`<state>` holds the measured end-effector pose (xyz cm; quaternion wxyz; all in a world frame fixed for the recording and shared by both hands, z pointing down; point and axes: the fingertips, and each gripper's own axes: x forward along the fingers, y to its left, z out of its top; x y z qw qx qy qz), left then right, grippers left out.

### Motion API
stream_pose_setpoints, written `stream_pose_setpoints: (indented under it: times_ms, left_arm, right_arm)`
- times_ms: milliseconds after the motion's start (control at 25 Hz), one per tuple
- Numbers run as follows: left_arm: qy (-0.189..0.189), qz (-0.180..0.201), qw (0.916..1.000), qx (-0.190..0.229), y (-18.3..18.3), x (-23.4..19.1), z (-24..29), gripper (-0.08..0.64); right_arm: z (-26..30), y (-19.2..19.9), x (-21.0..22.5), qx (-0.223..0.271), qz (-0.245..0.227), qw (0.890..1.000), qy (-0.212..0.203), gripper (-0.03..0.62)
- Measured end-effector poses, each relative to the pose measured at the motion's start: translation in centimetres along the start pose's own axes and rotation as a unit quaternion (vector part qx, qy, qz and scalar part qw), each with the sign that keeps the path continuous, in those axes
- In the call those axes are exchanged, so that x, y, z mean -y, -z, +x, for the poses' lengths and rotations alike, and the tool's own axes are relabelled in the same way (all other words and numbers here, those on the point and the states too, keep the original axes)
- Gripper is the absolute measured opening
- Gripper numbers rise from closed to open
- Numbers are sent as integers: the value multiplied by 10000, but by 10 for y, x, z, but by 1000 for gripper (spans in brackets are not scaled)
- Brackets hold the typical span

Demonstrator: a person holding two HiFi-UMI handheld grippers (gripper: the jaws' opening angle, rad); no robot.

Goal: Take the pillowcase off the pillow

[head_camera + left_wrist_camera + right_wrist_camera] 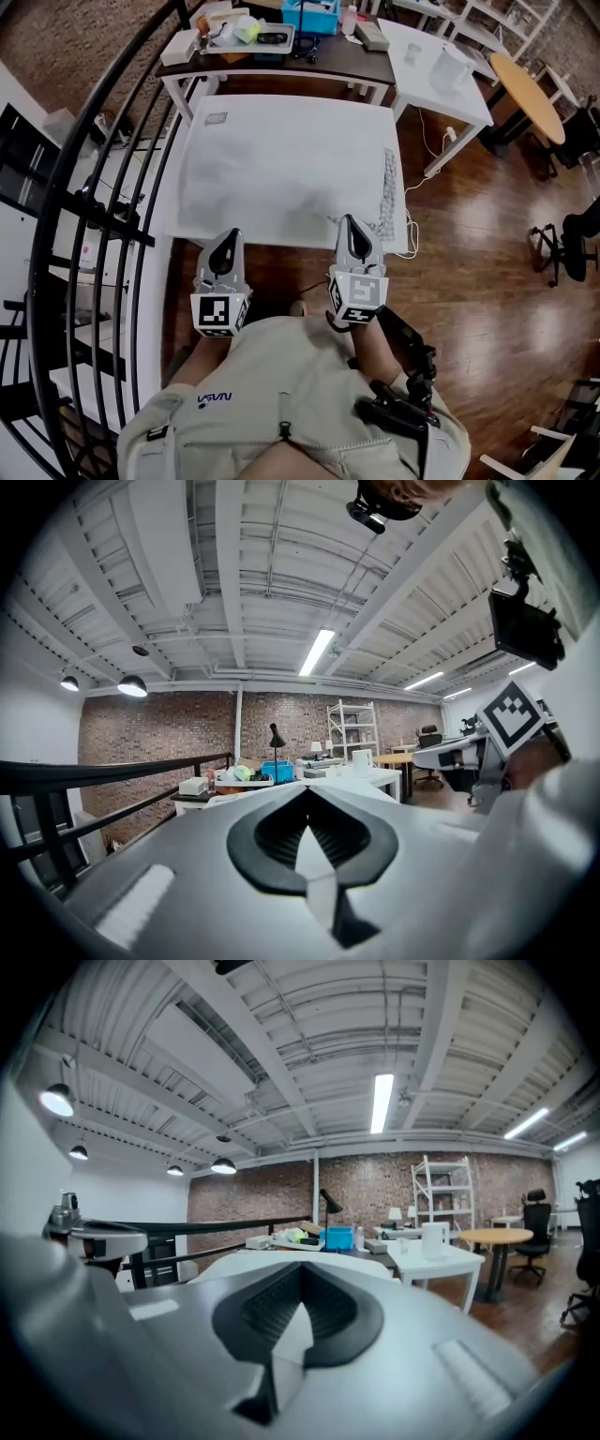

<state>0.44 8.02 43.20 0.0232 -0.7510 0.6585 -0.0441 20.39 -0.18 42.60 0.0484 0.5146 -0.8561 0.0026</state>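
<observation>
1. a large white fabric pillow in its pillowcase [281, 159] lay flat across the table in front of the person. it covered nearly all of the top. a grey-patterned strip [389, 192] ran along its right edge.
2. the left gripper [228, 236] pointed level at the pillow's near edge, its tip just at the left part of that edge. in its own view the left gripper [305, 799] had both dark ribbed jaws clenched together. no cloth could be made out pinched between them.
3. the right gripper [349, 223] reached slightly further, its tip over the near edge of the pillow towards the right corner. seen along its own jaws, the right gripper [300, 1274] was also closed tight (only white showed beyond the tips).
4. beyond the pillow stood a dark rectangular desk [272, 58] carrying a blue plastic box [309, 14].
5. a white side table [441, 84] stood to the right of the desk.
6. a curved black metal railing [103, 141] ran down the left side.
7. glossy brown wooden floor [487, 244] lay to the right.
</observation>
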Motion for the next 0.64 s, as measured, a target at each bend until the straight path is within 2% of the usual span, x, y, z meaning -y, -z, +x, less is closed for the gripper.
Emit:
stream_pose_setpoints:
  times_ms: [640]
  left_arm:
    - [74, 43, 10000, 4, 2, -3, 2, 0]
  right_arm:
    - [4, -3, -8, -80, 38, 9999, -81, 2]
